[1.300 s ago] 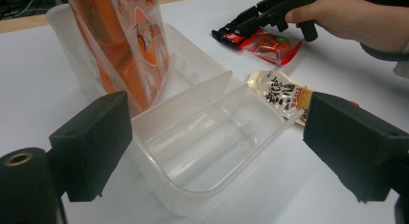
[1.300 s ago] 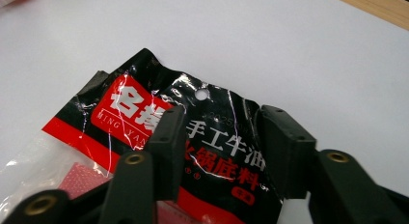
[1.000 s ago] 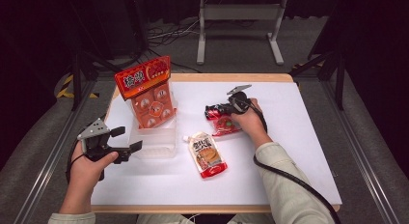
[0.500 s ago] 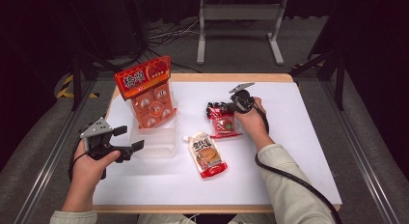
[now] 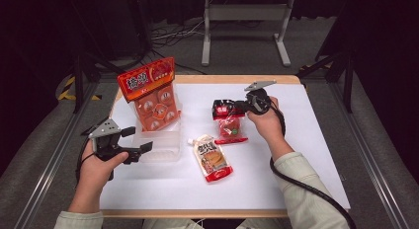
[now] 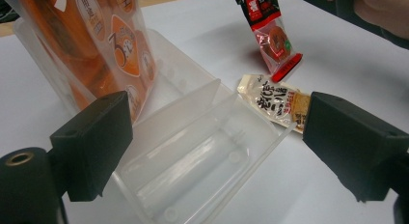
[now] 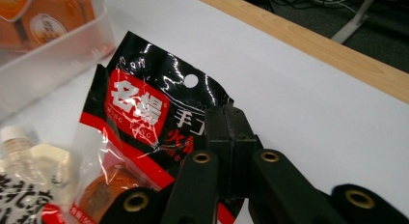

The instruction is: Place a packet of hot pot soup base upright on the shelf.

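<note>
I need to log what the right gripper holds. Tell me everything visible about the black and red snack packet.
The snack packet is glossy film: a black top with a round hang hole and a red label with white characters, clear lower part showing an orange-brown piece, red bottom edge. The right gripper is shut on its top edge. It hangs tilted, its lower end at the white table.

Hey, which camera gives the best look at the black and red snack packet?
The right gripper view: the black and red snack packet is close up, print readable, pinched at its top by the shut right claw. The high view shows it small, hanging above the table. The left gripper view catches it far off, top cropped.
</note>
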`<state>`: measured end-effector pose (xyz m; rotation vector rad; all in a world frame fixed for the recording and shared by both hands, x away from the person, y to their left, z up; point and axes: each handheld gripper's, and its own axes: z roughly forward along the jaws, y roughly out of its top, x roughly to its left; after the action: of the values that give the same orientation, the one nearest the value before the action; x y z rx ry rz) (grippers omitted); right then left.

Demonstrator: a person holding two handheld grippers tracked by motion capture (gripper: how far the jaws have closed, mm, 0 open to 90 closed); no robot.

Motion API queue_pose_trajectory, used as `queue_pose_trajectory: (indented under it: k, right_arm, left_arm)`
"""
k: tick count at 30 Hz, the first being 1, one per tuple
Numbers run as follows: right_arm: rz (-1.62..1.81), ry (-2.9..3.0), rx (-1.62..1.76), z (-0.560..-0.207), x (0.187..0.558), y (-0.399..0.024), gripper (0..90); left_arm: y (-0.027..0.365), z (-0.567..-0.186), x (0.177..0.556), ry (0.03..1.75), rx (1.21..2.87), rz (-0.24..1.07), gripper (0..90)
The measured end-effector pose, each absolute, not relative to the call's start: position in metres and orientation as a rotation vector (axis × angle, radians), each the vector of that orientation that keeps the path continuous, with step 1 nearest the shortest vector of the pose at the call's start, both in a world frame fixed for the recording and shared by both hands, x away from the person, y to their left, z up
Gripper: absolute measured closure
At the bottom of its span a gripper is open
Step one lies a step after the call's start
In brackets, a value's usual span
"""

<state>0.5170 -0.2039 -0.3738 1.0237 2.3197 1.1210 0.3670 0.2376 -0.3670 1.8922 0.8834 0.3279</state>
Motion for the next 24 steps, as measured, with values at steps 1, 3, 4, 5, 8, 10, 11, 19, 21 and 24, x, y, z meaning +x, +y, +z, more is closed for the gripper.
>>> queue_pose_trajectory:
  k: [1, 3, 4, 5, 8, 10, 11, 19, 21, 24]
  right_arm:
    - [1.133, 2.315, 1.018, -0.371, 0.514, -0.204, 90.0]
    - [1.156, 2.312, 0.997, -0.365, 0.507, -0.204, 90.0]
    - [1.165, 2.309, 0.987, -0.362, 0.504, -0.204, 90.0]
    - [1.17, 2.307, 0.978, -0.36, 0.501, -0.204, 90.0]
    - [1.196, 2.301, 0.958, -0.354, 0.494, -0.204, 90.0]
    - [1.204, 2.297, 0.953, -0.352, 0.492, -0.204, 90.0]
    - [1.211, 2.294, 0.931, -0.348, 0.487, -0.203, 90.0]
    - [1.246, 2.269, 0.867, -0.334, 0.468, -0.202, 90.0]
    - [1.257, 2.26, 0.851, -0.33, 0.464, -0.202, 90.0]
    - [1.288, 2.246, 0.843, -0.325, 0.456, -0.203, 90.0]
  left_arm:
    - [0.236, -0.367, 0.367, 0.886, 1.887, 0.321, 11.0]
    - [0.233, -0.367, 0.368, 0.883, 1.887, 0.317, 11.1]
    - [0.232, -0.367, 0.369, 0.88, 1.891, 0.313, 11.1]
    - [0.231, -0.367, 0.37, 0.871, 1.892, 0.321, 11.1]
    - [0.227, -0.366, 0.37, 0.858, 1.898, 0.322, 11.2]
    - [0.227, -0.366, 0.371, 0.854, 1.9, 0.319, 11.4]
    - [0.224, -0.366, 0.371, 0.849, 1.901, 0.321, 11.4]
    - [0.215, -0.367, 0.369, 0.83, 1.888, 0.295, 11.8]
    - [0.213, -0.367, 0.369, 0.816, 1.886, 0.3, 11.8]
    - [0.21, -0.367, 0.368, 0.812, 1.879, 0.292, 11.8]
